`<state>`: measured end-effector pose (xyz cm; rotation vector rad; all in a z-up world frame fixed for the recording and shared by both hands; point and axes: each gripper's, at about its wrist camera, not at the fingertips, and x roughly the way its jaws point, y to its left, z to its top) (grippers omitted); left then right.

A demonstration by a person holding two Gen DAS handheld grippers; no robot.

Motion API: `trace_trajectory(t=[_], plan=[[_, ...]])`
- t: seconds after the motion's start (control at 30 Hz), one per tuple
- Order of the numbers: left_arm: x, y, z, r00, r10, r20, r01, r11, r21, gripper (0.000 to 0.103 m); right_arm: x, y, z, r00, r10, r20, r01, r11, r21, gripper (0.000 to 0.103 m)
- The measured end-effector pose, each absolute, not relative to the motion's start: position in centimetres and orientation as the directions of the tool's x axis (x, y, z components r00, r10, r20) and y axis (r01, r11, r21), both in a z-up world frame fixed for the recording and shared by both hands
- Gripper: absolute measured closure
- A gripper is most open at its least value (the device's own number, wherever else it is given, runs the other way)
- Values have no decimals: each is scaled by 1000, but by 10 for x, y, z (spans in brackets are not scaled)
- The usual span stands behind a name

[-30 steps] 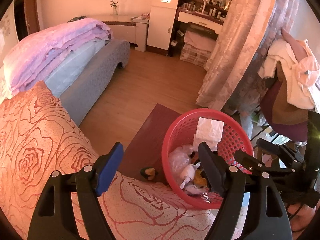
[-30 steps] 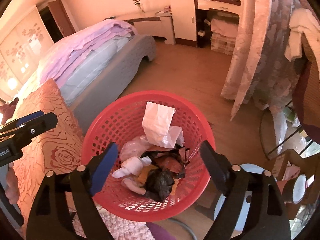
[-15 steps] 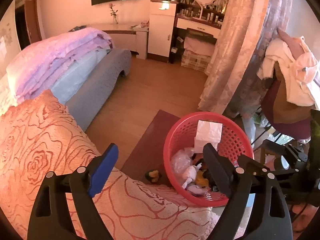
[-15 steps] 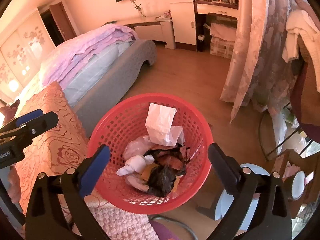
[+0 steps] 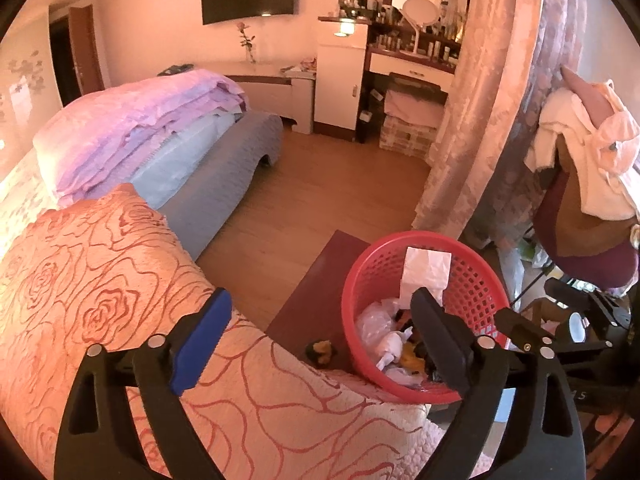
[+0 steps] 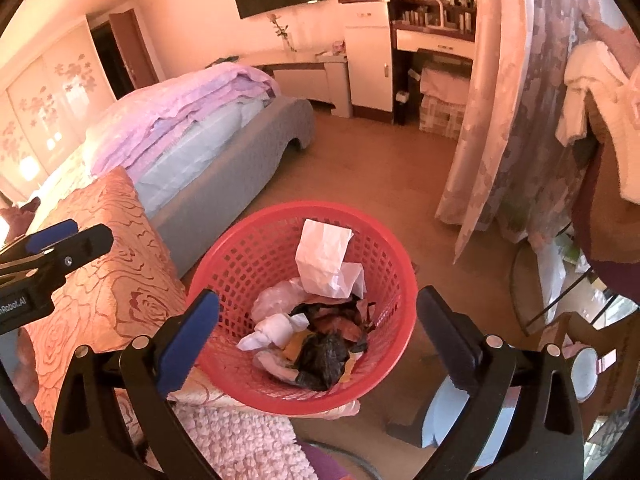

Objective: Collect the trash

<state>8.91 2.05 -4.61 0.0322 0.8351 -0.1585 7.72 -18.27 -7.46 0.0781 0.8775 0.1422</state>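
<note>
A red plastic basket (image 6: 256,240) stands beside the bed and holds white paper (image 6: 324,256), crumpled tissue (image 6: 276,330), a clear bag and a dark bag (image 6: 322,358). It also shows in the left wrist view (image 5: 476,264). My right gripper (image 6: 318,320) is open and empty above the basket. My left gripper (image 5: 320,326) is open and empty above the rose-patterned cushion (image 5: 80,280). A small yellow and dark scrap (image 5: 320,352) lies on the dark red mat (image 5: 316,280) left of the basket.
A grey bed (image 5: 224,176) with folded purple bedding (image 5: 132,120) fills the left. A floral curtain (image 5: 480,120), a chair with clothes (image 5: 580,184) and a dressing table (image 5: 408,64) stand at the right and back. The wood floor (image 5: 320,184) lies between.
Both grippers have pulled up and back from the basket, which now looks smaller. Both stay open.
</note>
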Motion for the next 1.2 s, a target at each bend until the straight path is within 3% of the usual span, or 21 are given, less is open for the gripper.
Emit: trace_trajectory(t=[0.13,0.47,0.67,0.97,1.2], plan=[[78,24,-40,692,-116,-713,136,990,-29,8,67,-177,-67,657,145,-740,-102,989,103,7],[55,41,-37,712,-131,-690,97,991,-88,8,47,-168,-55,688,175,-704,-138,984,110,7],[38,42,-34,752,-40,-658,28,999,-30,8,33,-160,-50,727,124,-675,-136,990,36,7],[26,38,-34,757,-12,-653,5,1000,-12,8,25,-166,-46,720,153,-677,-132,988,82,7],[18,27,-36,756,-2,-655,10,1000,9,8,16,-164,-38,743,140,-655,-152,988,39,7]])
